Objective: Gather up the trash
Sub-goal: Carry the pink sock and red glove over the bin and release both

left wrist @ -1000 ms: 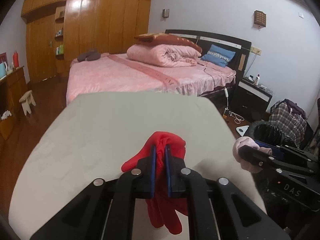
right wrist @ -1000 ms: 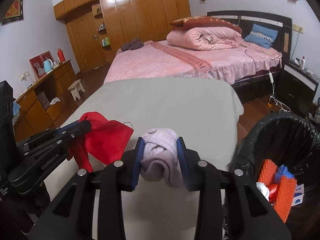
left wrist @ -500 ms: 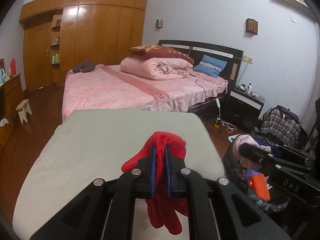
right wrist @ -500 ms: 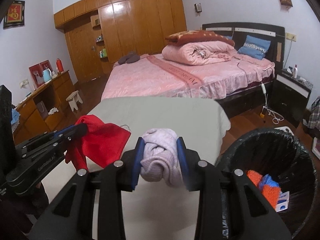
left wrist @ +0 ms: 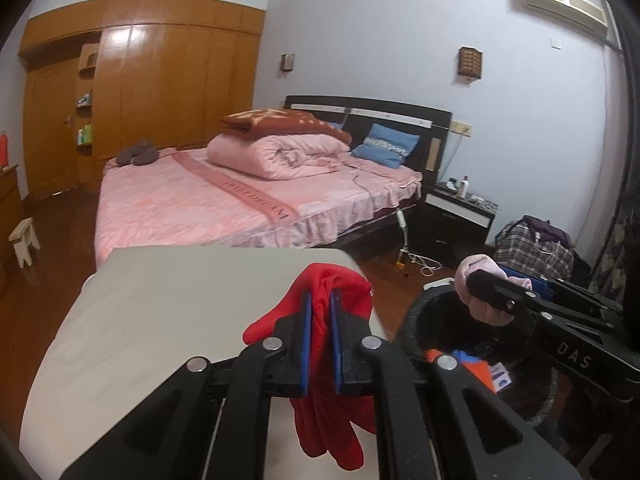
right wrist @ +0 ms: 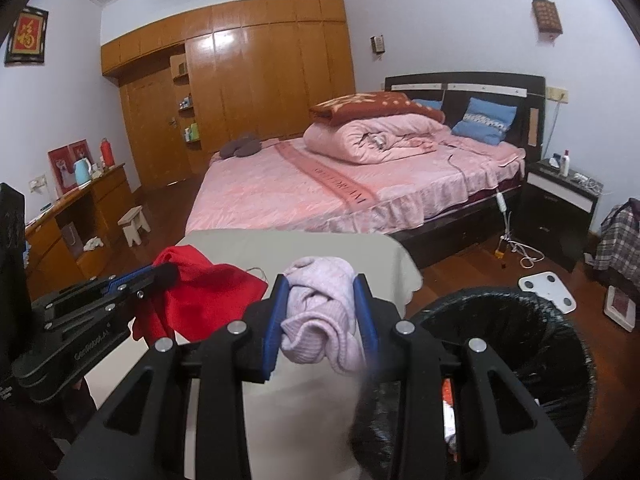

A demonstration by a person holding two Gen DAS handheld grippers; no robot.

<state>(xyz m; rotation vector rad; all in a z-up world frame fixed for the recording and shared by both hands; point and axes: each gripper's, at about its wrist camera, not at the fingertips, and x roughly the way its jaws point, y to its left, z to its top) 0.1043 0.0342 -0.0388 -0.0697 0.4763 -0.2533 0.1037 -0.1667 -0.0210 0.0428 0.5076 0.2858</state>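
My left gripper (left wrist: 320, 300) is shut on a red cloth (left wrist: 332, 420), which hangs from it above the beige table (left wrist: 180, 312). It also shows in the right wrist view (right wrist: 216, 292). My right gripper (right wrist: 320, 280) is shut on a pale pink bundled cloth (right wrist: 320, 320) and holds it near the table's right edge, beside the black-lined trash bin (right wrist: 520, 332). In the left wrist view the right gripper (left wrist: 470, 280) holds the pink cloth (left wrist: 478, 270) over the bin (left wrist: 432, 328). Orange and blue trash (left wrist: 476, 364) lies in the bin.
A pink bed (left wrist: 240, 204) with a rolled quilt stands beyond the table. A black nightstand (left wrist: 456, 216), a plaid bag (left wrist: 532, 248) and a white scale (right wrist: 548, 284) are on the right. A wooden desk (right wrist: 72, 220) and a small stool (right wrist: 134, 222) stand on the left.
Both grippers have moved right and up with their cloths. The right gripper with the pink cloth is now at the bin; the table has slid left and down in view.
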